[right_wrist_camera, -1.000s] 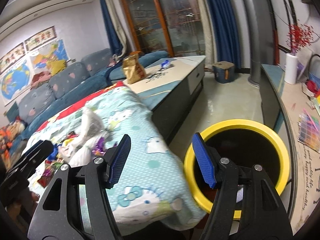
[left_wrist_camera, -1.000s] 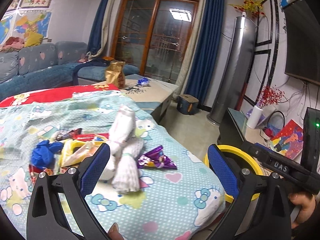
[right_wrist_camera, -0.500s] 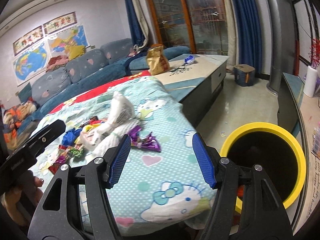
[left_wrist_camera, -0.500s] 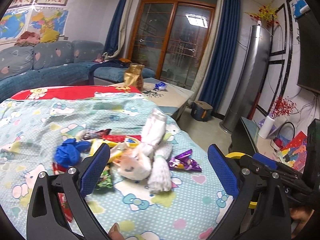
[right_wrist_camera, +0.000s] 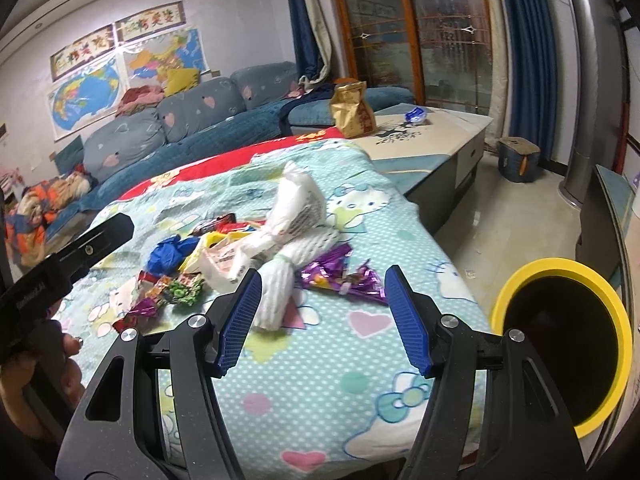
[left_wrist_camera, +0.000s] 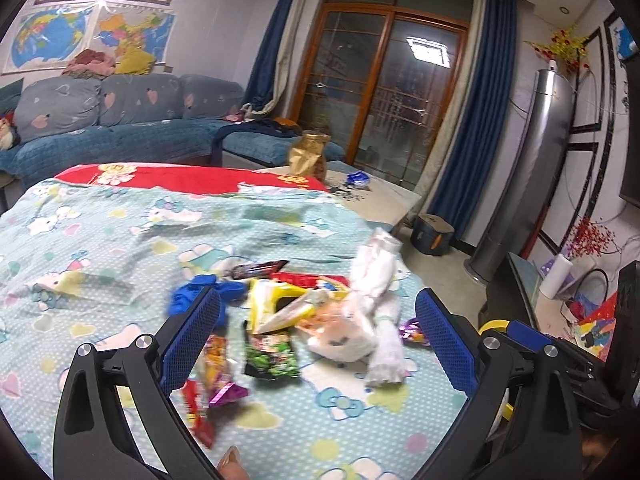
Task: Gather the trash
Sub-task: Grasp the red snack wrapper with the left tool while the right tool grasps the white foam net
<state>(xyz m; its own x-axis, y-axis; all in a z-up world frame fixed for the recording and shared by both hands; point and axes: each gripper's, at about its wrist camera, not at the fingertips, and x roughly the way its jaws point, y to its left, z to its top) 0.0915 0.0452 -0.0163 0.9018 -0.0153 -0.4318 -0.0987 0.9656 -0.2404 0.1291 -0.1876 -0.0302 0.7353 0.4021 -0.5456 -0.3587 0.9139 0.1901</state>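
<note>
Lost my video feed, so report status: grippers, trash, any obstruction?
Left gripper open, empty. Right gripper open, empty. Pile of wrappers and white bags on patterned blanket; yellow-rimmed bin alongside. Nothing blocking.

Open, empty right tool (right_wrist_camera: 322, 316) above the quilt (right_wrist_camera: 360, 360), wrapper pile (right_wrist_camera: 256, 256) ahead, yellow-rimmed bin (right_wrist_camera: 560, 344) rightward

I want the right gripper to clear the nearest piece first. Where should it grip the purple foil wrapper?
Probably the purple foil wrapper at its raised, crinkled middle, from above and the near side: it lies flat and clear of the white foam netting.
</note>
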